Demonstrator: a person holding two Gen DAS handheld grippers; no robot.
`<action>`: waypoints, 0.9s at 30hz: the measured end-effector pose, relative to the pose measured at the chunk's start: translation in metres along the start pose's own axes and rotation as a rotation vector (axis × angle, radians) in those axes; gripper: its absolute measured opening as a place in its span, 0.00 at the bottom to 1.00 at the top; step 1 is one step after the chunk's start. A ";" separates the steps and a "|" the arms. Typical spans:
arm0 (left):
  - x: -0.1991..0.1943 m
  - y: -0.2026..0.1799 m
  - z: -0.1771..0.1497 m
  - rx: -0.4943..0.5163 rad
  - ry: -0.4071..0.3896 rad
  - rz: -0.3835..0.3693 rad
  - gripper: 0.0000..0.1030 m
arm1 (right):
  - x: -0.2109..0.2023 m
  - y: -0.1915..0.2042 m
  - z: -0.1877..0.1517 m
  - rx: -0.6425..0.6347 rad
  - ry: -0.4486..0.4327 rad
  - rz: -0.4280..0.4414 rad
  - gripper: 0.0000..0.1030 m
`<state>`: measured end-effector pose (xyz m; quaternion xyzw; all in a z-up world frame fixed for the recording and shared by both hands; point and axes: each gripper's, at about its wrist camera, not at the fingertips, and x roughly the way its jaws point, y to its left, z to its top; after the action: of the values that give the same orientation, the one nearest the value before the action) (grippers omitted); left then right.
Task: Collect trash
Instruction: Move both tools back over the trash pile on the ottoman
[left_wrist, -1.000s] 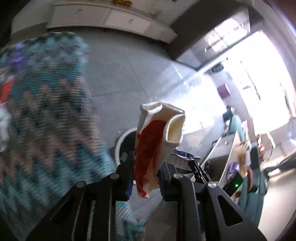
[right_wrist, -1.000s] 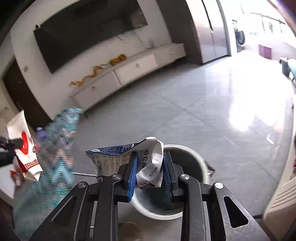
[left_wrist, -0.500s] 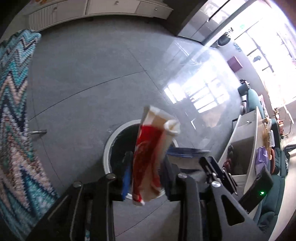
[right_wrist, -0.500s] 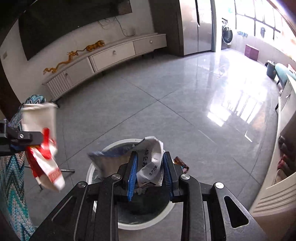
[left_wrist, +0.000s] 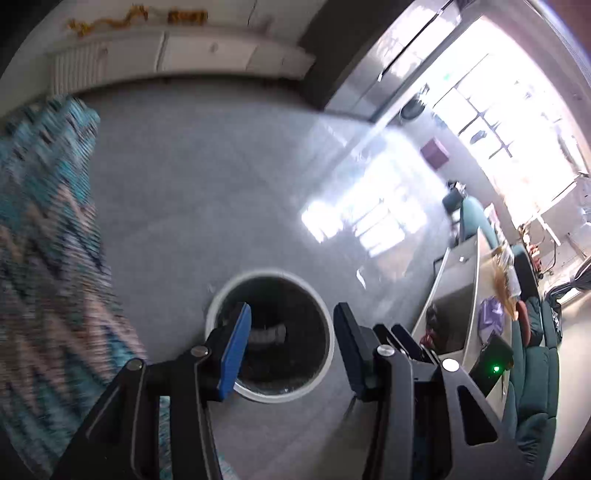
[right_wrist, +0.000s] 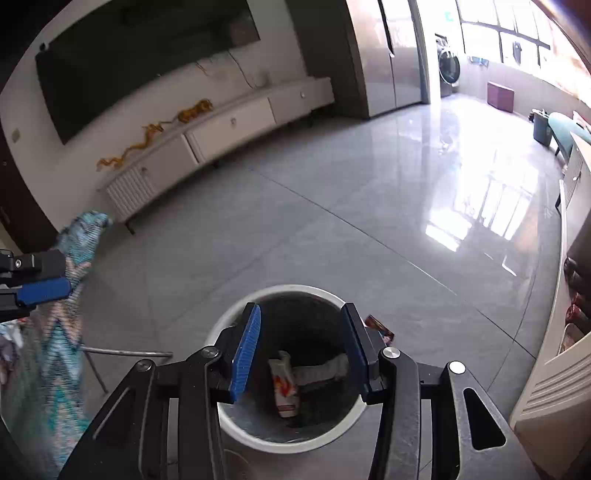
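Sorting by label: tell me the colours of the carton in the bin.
White with red-orange print, clearest in the right wrist view.

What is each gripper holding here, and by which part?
Nothing. The left gripper and right gripper are both open with bare fingers above the trash bin; the red-and-white wrapper and crumpled carton lie inside it.

Glossy grey floor tiles mirror the window light in bright patches. A round bin with a smooth white rim and dark matt inside holds a crumpled red-and-white paper wrapper and a creased pale carton. Near left, a woven zigzag cloth looks coarse. Ribbed blue pads line the matt black plastic fingers. Far off, a satin white cabinet.
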<state>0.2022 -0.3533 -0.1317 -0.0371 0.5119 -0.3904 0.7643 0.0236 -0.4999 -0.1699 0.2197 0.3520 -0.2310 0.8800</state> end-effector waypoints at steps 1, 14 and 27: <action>-0.018 0.001 -0.001 0.014 -0.034 0.009 0.44 | -0.008 0.005 0.001 -0.008 -0.014 0.010 0.43; -0.210 0.067 -0.055 0.102 -0.308 0.255 0.44 | -0.116 0.126 0.019 -0.172 -0.181 0.189 0.48; -0.322 0.202 -0.144 -0.074 -0.381 0.410 0.45 | -0.165 0.231 0.001 -0.356 -0.198 0.327 0.50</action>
<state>0.1427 0.0402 -0.0492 -0.0332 0.3698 -0.1949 0.9078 0.0476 -0.2749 0.0019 0.0916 0.2592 -0.0404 0.9606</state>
